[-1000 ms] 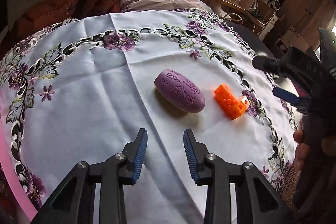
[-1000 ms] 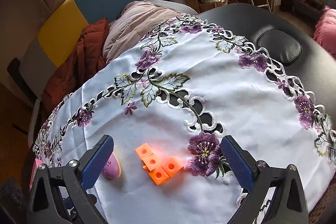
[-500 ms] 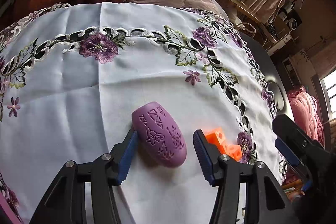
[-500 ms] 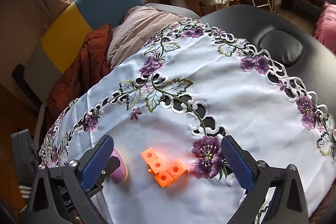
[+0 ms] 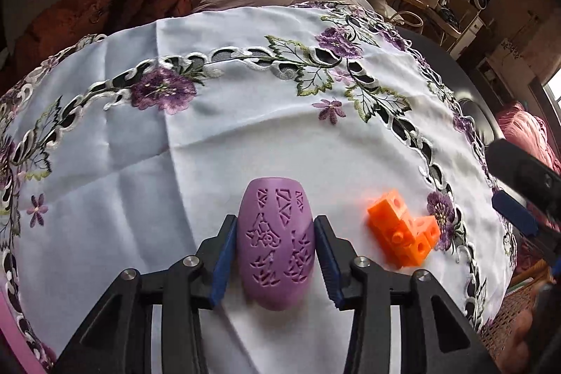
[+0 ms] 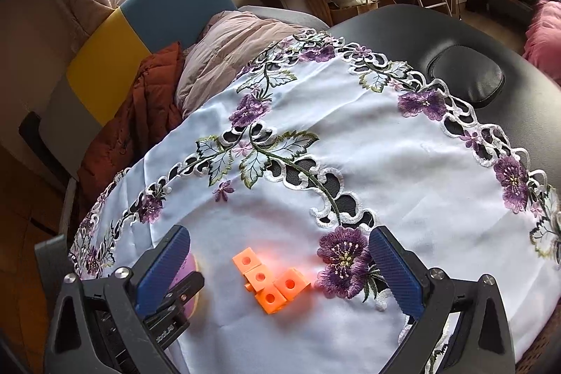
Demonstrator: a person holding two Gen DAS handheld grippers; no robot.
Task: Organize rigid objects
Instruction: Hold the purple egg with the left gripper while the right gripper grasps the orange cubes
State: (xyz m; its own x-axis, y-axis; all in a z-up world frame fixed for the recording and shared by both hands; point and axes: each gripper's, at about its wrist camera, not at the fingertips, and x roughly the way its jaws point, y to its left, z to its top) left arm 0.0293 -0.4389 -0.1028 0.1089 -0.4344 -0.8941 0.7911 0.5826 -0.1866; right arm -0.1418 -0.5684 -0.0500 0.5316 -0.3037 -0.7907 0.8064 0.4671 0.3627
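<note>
Since a second ago the left gripper (image 5: 275, 256) has come forward over the white embroidered tablecloth (image 5: 140, 184) and now straddles the purple oval object (image 5: 275, 242). Its fingers have just been closing and press the object's two long sides, grasping it as it lies on the cloth. Just to its right sits the orange block cluster (image 6: 271, 283), apart from it. Right gripper (image 6: 280, 272) hovers in place, fingers spread wide and released, with the orange cluster lying between them, untouched.
</note>
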